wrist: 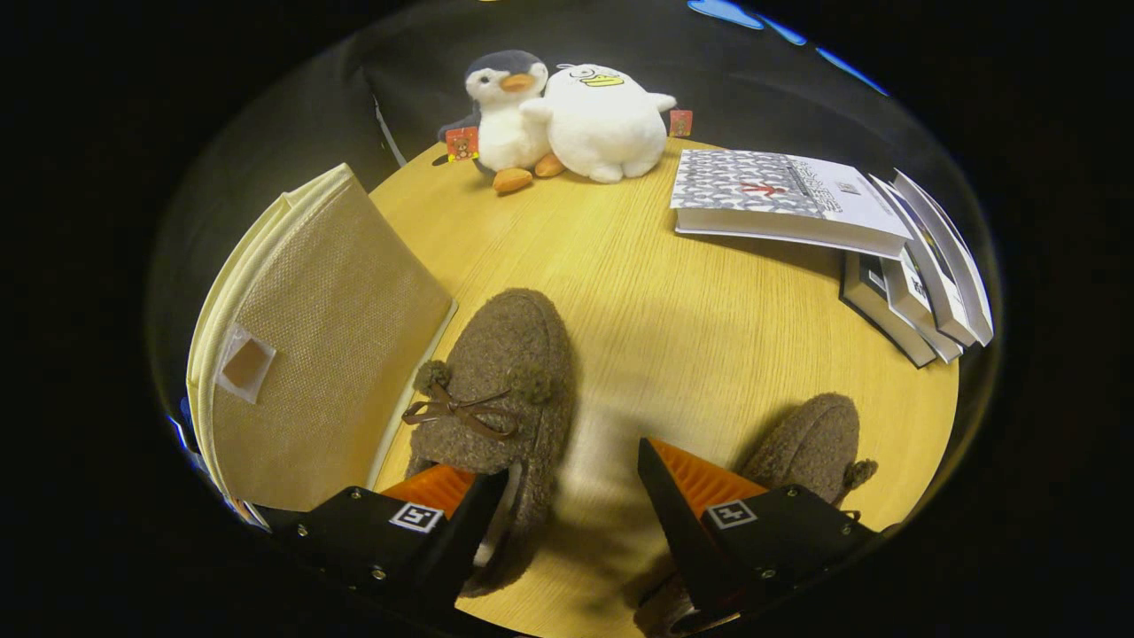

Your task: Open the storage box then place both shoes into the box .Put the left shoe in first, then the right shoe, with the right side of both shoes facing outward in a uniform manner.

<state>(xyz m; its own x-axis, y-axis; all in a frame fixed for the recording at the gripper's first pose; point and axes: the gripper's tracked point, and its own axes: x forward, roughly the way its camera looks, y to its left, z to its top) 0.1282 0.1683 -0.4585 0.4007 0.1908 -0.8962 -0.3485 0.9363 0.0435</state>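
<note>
A brown fuzzy shoe with a bow (pixel 500 381) lies on the round wooden table (pixel 673 301), toe pointing away, right beside the beige fabric storage box (pixel 337 328). The box's flap looks shut, with a small pull tab (pixel 244 363) on it. My gripper (pixel 571 465) is open and wide. Its left finger (pixel 443 492) sits over the heel opening of this shoe, and the right finger (pixel 687 483) is over bare table. A second brown shoe (pixel 811 443) lies just beyond the right finger, partly hidden by it.
Two plush toys, a penguin (pixel 505 115) and a white duck (pixel 602 124), sit at the table's far edge. A stack of books (pixel 784 199) and several more books (pixel 921 283) lie at the far right.
</note>
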